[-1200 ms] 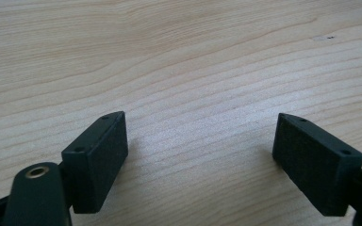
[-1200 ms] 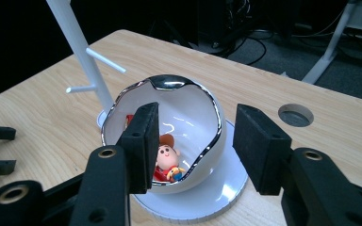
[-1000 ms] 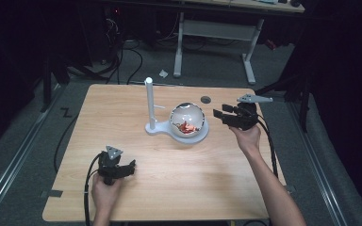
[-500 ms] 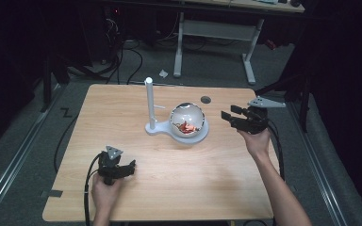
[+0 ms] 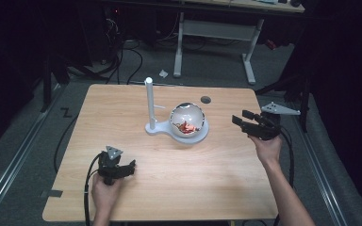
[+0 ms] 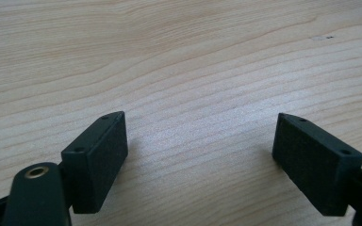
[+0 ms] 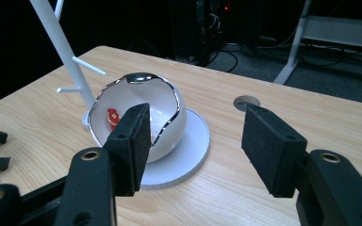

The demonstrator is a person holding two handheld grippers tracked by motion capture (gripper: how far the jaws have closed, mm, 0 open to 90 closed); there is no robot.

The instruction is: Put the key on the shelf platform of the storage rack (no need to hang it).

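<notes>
A white egg-shaped bowl [image 5: 187, 120] with a jagged silver rim sits on the round base [image 5: 201, 135] of a white stand, whose pole [image 5: 149, 101] rises to its left. Red pieces [image 7: 113, 117] lie inside the bowl [image 7: 169, 117]. My right gripper [image 5: 240, 117] hovers to the right of the bowl, apart from it and pointing at it. Its jaws have just been opening and hold nothing, as the right gripper view [image 7: 195, 136] confirms. My left gripper [image 5: 128, 165] rests near the front left of the table, open over bare wood [image 6: 200, 146].
A round cable hole [image 5: 205, 99] lies in the wooden table [image 5: 122, 108] behind the bowl. The pole has short side pegs [image 7: 88, 65]. Beyond the far edge are a grey desk frame [image 5: 250, 61] and floor cables. Dark surroundings ring the table.
My right gripper has drawn away from the bowl toward the table's right edge, and its jaws stand wider apart. The left gripper has stayed put.
</notes>
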